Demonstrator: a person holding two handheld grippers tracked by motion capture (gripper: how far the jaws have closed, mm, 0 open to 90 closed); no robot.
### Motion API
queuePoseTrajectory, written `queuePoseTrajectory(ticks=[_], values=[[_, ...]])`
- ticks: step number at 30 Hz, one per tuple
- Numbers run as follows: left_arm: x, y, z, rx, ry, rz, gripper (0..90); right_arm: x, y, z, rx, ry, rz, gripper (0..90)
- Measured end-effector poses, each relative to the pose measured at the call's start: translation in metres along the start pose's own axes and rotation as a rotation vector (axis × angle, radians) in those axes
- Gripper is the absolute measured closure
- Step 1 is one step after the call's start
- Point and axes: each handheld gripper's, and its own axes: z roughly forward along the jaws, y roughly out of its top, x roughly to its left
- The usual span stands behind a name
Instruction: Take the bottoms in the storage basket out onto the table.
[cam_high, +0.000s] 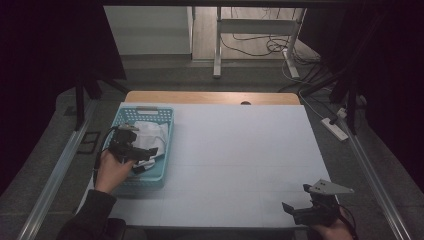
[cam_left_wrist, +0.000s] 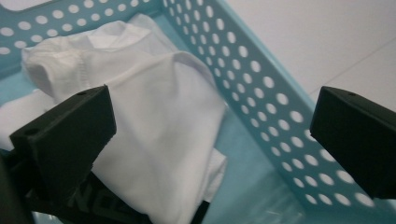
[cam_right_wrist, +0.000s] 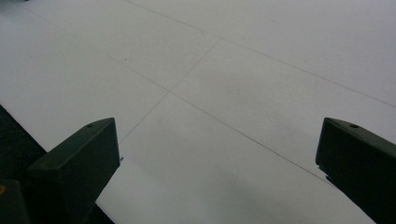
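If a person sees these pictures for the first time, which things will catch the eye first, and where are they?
The eye goes first to the light blue perforated basket at the left side of the white table, with crumpled white cloth lying inside it. The left gripper hangs over the basket with its jaws open, just above the cloth. The right gripper, also open, waits at the near right corner of the table over bare surface.

— Where do we look from up high?
— From above the near edge, forward and down over the whole table (cam_high: 240, 150).
— And the left hand-held gripper (cam_left_wrist: 210, 135) view?
— We sit close inside the basket (cam_left_wrist: 261, 93), which the high view shares.
— The right one?
— Low over bare table, facing across it.
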Motion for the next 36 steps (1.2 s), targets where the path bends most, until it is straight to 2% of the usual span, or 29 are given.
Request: queuePoseTrajectory(ticks=[10, 18, 25, 36], values=[[0.015, 0.006, 0.011, 0.023, 0.061, -0.026, 0.0, 0.0, 0.0, 0.0, 0.001, 0.002, -0.001, 0.0], [0.03, 0.011, 0.023, 0.043, 0.069, -0.061, 0.0, 0.0, 0.0, 0.0, 0.003, 0.003, -0.001, 0.0], [0.041, 0.014, 0.031, 0.065, 0.101, -0.081, 0.0, 0.0, 0.0, 0.0, 0.004, 0.004, -0.001, 0.0], [0.056, 0.016, 0.047, 0.121, 0.088, -0.104, 0.0, 0.0, 0.0, 0.001, 0.008, 0.006, -0.003, 0.0]])
